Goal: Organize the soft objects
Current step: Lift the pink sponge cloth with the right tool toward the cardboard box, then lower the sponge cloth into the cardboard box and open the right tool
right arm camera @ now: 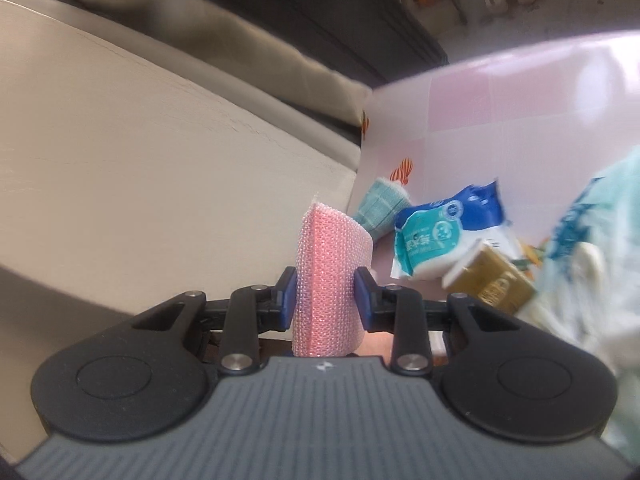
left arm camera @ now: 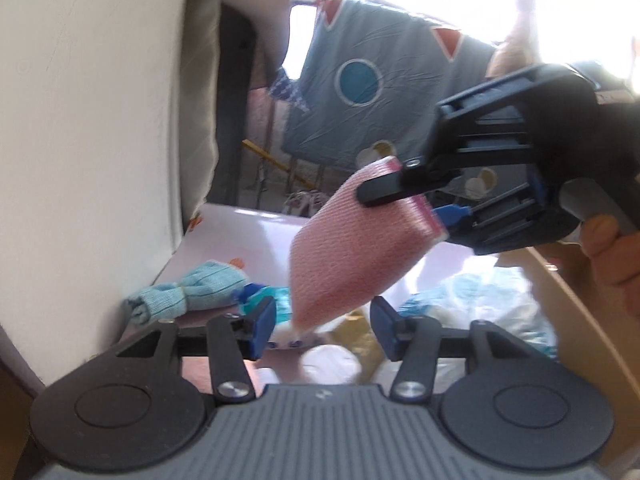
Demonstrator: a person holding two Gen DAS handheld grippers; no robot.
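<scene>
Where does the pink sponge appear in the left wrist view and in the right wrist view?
Left wrist view: the pink sponge is in the centre, hanging from the right gripper that enters from the right.
Right wrist view: the sponge stands low in the centre, pinched between the blue pads.
Shared landmark: the light blue knitted cloth on the pink surface.

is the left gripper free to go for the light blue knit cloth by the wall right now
Probably yes. The left gripper stands open and empty, and the light blue knit cloth lies uncovered just ahead to its left. The pink sponge held by the right gripper hangs to the other side.
</scene>
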